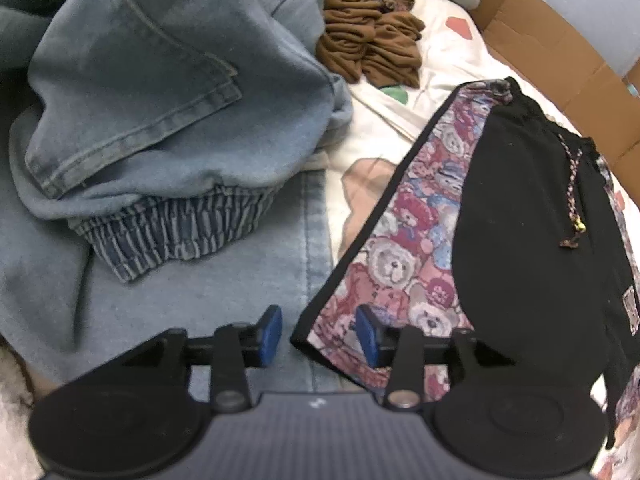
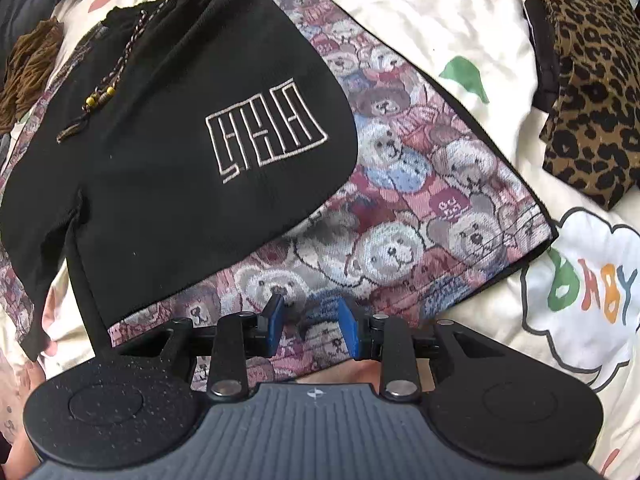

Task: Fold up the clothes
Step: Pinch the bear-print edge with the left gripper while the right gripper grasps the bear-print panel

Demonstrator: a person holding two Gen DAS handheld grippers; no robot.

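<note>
The shorts (image 2: 168,168), black with panels of teddy-bear print, are laid flat on the cream printed bedsheet (image 2: 460,28). In the left wrist view only one leg side of them (image 1: 520,216) is seen, and the far right edge is cut off by the frame. The embroidered white logo (image 2: 266,128) is clear in the right view, but in the left view only a small piece of it is visible at the edge. The beaded drawstring (image 2: 100,98) is rested on the black front.

The right gripper (image 2: 312,322) is held spread over the bear-print hem; whether the fabric is touched by the blue pads cannot be told (the hem under the device is hidden). The left gripper (image 1: 319,334) is also spread, with the black-bordered corner of the hem seen between its pads, and nothing is pinched by it.

Just beside the shorts on the left, a heap of light blue jeans (image 1: 160,120) with an elastic waistband is found, partly blurred. Behind it a crumpled brown garment (image 1: 372,36) is placed. A cardboard edge (image 1: 560,52) is seen at the far side. On the right, a folded leopard-print cloth (image 2: 592,80) is lying apart from the shorts, cut off by the frame
</note>
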